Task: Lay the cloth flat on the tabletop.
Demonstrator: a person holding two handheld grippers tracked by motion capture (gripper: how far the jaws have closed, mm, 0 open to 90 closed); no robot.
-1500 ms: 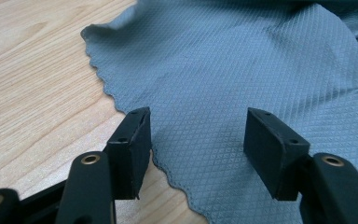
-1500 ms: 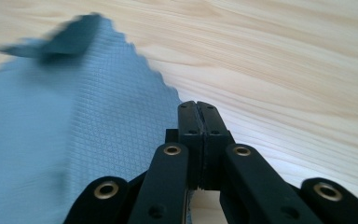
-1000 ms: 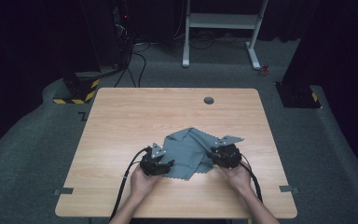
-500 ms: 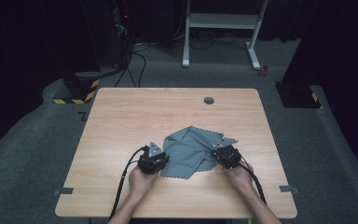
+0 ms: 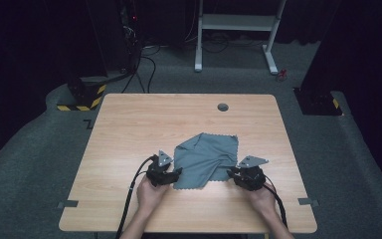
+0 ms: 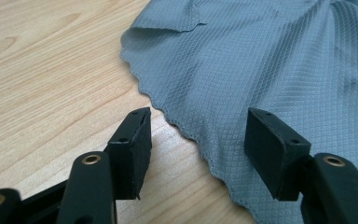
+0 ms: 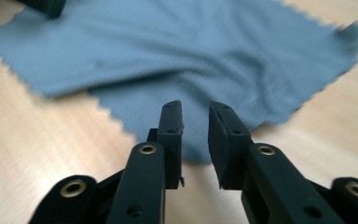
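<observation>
A grey-blue cloth (image 5: 206, 157) with a zigzag edge lies rumpled on the wooden table (image 5: 129, 129). My left gripper (image 5: 178, 174) rests at the cloth's near left edge. In the left gripper view its jaws have just been opening and stand wide; the cloth's edge (image 6: 200, 135) runs across the gap (image 6: 198, 140) untouched by the pads. My right gripper (image 5: 230, 174) sits at the cloth's near right side. Its jaws have also just been opening, to a narrow gap (image 7: 196, 126) with nothing pinched; the cloth (image 7: 177, 51) lies just beyond the tips.
A small dark round hole (image 5: 223, 107) is set in the table near its far edge. Bare wood lies to the left of the cloth and along the far side. Beyond the table stand a white desk frame (image 5: 236, 22) and black stands on grey carpet.
The right gripper has drawn back a little toward the near edge, off the cloth. The left gripper has stayed in place. The cloth's folds have shifted slightly.
</observation>
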